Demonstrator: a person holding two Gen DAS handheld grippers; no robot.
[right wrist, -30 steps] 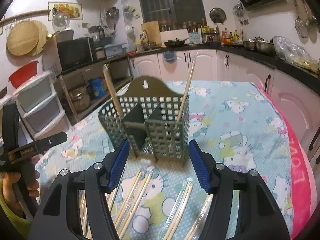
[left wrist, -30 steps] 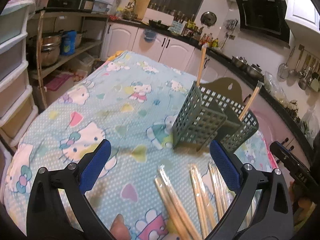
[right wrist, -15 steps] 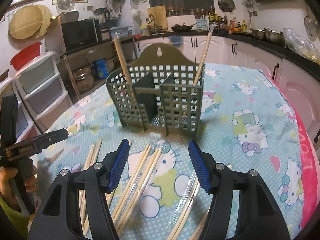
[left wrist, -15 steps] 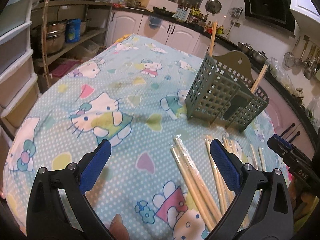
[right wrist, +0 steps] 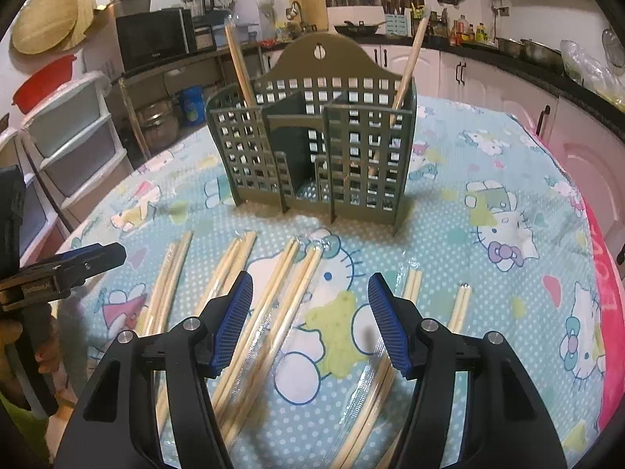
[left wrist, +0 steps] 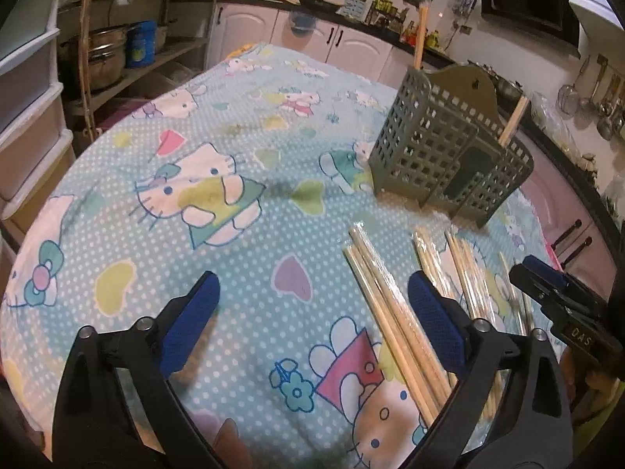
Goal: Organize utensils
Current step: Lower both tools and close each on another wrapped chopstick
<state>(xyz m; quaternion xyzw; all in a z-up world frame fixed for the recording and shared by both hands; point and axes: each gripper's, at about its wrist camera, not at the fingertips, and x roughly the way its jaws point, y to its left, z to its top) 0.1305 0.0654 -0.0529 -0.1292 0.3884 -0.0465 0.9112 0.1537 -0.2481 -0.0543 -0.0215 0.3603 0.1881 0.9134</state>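
**Across the desk: loose chopsticks, an easy mis-grab**

On the patterned cloth of the desk (right wrist: 488, 179), seen from the right wrist view, wrapped pairs of chopsticks lie in a row along the lower half of the frame, in front of the green holder (right wrist: 312, 144) at centre.

At lower left, the leftmost pair (right wrist: 168, 273) lies near the left gripper (left wrist: 308, 328), whose blue tip enters at the left edge. Its fingers stand wide apart and hold nothing; in the left wrist view this pair runs under its right finger (left wrist: 437, 324).

Next, two more pairs (right wrist: 230, 265) and (right wrist: 289, 273) lie close together, all with their long axes running from the bottom of the frame up toward the holder, fanned slightly and leaning right at the far end.

At lower centre the right gripper (right wrist: 310, 320) hovers with fingers apart and empty, over bare cloth between pairs.

At lower right, two further pairs (right wrist: 414, 285) and (right wrist: 461, 305) point the same way.

Two chopsticks already stand in the holder: one (right wrist: 238, 62) in its left compartment leaning left, one (right wrist: 410, 54) in its right compartment leaning right.

Risks, as I judge them: the clear wrappers look slick, so a pair could slip or swing in the grip if pinched off-centre; neighbours lie close enough that closing fingers may catch two pairs or nudge one aside; and the light holder could tip if a stick strikes its rim on the way in.
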